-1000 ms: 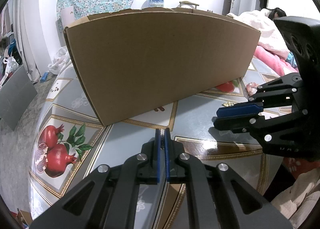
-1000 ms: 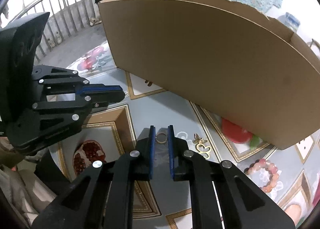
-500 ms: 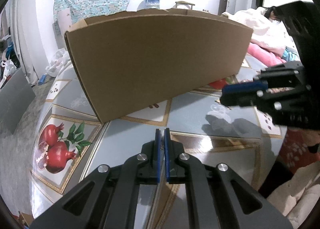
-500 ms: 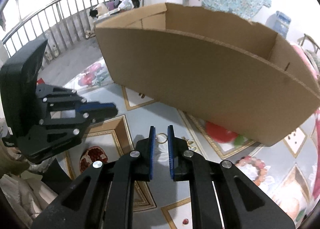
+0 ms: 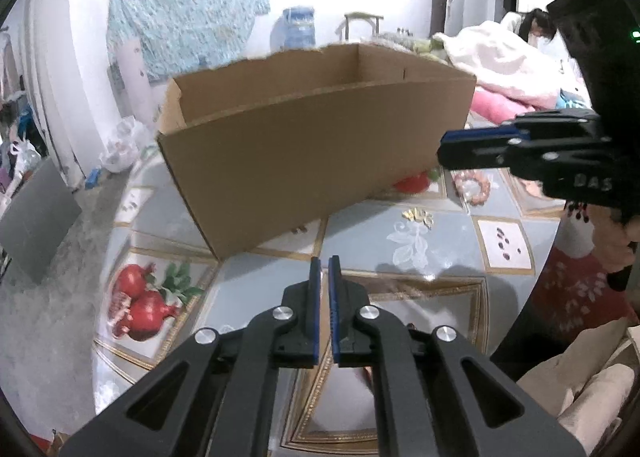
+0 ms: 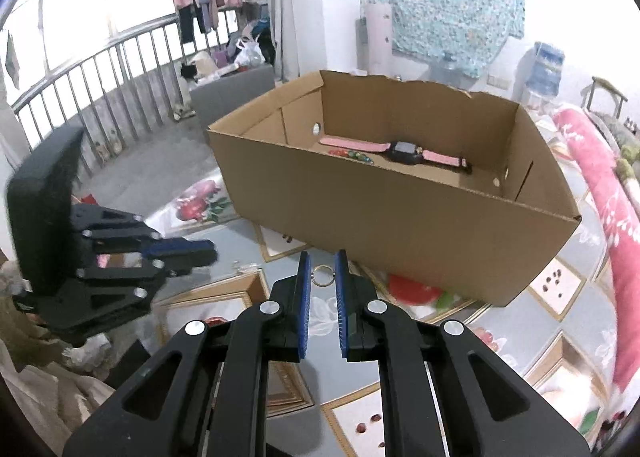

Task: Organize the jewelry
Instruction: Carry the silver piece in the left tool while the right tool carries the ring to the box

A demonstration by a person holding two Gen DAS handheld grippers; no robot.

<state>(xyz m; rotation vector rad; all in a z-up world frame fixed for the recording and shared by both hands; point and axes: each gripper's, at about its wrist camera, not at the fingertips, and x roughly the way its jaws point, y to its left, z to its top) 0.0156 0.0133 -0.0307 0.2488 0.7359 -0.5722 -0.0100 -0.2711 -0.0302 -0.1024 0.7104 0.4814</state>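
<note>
- Since a second ago, both your grippers sit higher; the cardboard box interior now shows, pink watch inside.
- Right gripper pinches the gold ring, off the table.
- Left gripper jaws opening, nothing between them.
- Bead bracelet and gold brooch lie beside the box; right gripper partly hides the bracelet.

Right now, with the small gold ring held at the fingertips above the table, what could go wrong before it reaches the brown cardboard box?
1. The small gold ring is pinched only at the very tips of the right gripper, so it may slip out.
2. The near wall of the brown cardboard box stands in the way and might be hit.
3. The left gripper is opening with nothing between its jaws, close beside the right one.
</note>
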